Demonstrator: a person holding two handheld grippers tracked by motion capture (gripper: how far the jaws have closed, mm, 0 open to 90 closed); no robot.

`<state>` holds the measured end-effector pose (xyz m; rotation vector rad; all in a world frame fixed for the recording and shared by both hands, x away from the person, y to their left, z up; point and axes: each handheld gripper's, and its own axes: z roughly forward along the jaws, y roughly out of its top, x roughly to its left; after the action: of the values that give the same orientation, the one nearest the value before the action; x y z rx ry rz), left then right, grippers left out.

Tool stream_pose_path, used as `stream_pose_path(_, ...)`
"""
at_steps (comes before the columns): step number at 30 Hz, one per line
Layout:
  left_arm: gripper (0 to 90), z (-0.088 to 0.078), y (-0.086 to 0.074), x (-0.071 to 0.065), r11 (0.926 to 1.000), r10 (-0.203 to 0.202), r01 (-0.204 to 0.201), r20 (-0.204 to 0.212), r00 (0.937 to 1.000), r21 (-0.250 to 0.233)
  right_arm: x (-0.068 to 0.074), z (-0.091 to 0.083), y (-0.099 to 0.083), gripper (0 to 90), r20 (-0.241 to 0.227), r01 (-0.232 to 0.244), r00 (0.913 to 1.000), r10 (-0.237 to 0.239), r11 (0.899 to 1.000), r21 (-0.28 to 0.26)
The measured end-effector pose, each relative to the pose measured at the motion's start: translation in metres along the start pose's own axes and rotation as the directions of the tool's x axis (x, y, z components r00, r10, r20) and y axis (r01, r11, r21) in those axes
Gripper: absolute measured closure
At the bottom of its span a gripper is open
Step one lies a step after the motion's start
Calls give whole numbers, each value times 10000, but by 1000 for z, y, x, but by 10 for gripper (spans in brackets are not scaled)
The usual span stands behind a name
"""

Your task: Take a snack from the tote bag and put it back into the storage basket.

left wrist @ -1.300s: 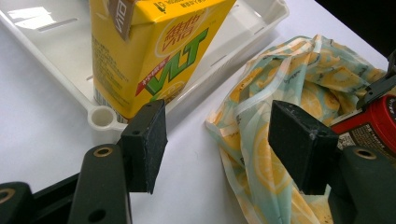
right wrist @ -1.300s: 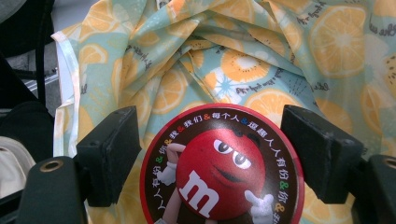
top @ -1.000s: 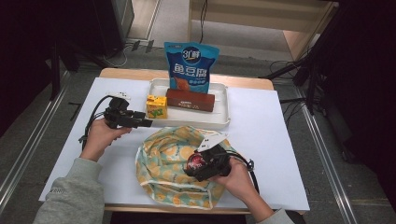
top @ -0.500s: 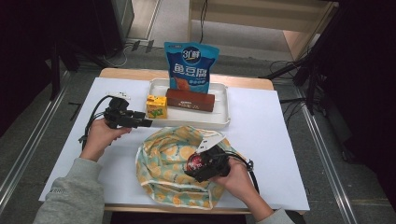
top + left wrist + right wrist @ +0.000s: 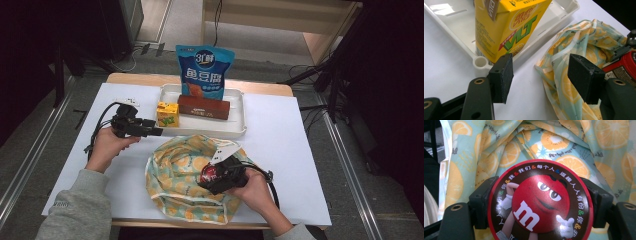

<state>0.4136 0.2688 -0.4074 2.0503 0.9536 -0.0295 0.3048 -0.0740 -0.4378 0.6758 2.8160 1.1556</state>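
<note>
Candy tin (image 5: 539,201), round and red with a cartoon face on its lid, sits clamped between the fingers of the right gripper (image 5: 220,176), which grip its rim on both sides. It is held over the orange-print cloth bag (image 5: 185,165) that lies crumpled at the near edge of the counter (image 5: 300,150), toward the middle. The left gripper (image 5: 150,131) hovers near the counter's left edge with its fingers spread wide and nothing between them, pointing at the yellow juice carton (image 5: 506,27). That carton stands upright in the left end of the white tray (image 5: 235,131) at the far edge, beside a brown box (image 5: 204,107) and a blue snack pouch (image 5: 201,75).
</note>
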Motion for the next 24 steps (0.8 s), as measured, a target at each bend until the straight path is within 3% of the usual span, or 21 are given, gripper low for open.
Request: stream_pose_path(24, 378, -1, 0, 0, 10000, 9, -9, -29, 10000, -10, -14, -10, 7, 253, -210, -789, 9967, 784, 9966, -243)
